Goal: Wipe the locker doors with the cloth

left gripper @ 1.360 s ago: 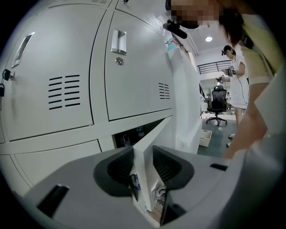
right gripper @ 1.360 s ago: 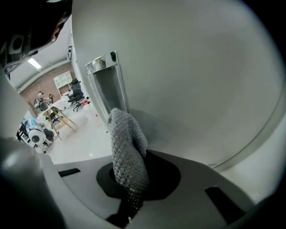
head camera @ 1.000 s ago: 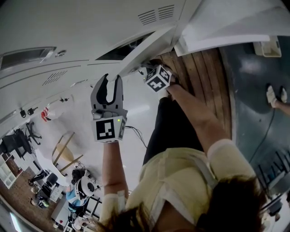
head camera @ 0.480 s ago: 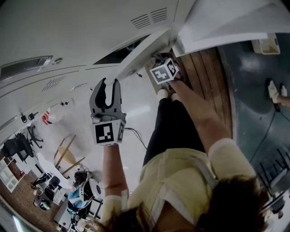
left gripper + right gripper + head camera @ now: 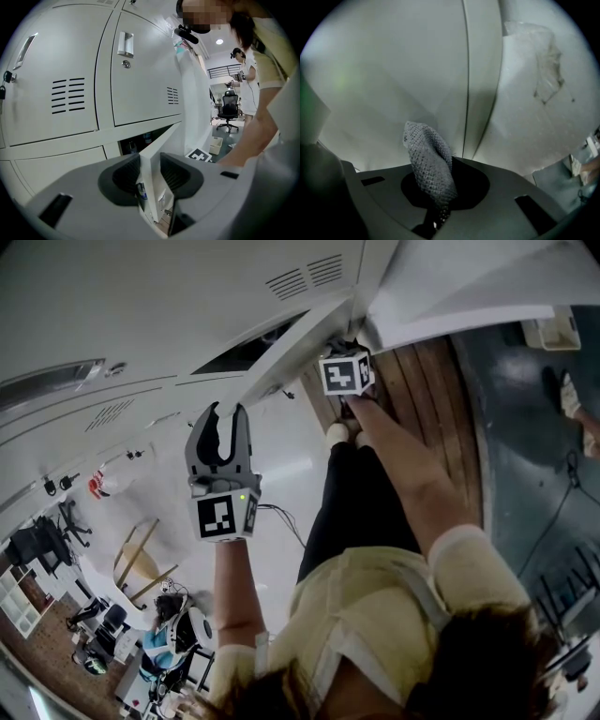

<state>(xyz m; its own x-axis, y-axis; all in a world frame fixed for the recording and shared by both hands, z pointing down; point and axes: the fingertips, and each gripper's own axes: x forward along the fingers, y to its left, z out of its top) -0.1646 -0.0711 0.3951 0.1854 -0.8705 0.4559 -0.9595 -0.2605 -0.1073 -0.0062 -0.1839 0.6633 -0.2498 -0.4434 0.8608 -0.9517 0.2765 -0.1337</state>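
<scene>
Two grippers, the left gripper [image 5: 225, 418] and the right gripper [image 5: 440, 185]; one cloth [image 5: 430, 161]; one open locker door [image 5: 300, 346].

We stand in an office locker area; grey metal locker doors [image 5: 140, 70] with vents and keyholes; a black office chair [image 5: 229, 108]; wooden floor [image 5: 422, 390].

Left gripper [image 5: 225, 413] straddles the open locker door [image 5: 300, 338] edge; at its two o'clock, right gripper [image 5: 345, 369] sits just beside that door.
</scene>
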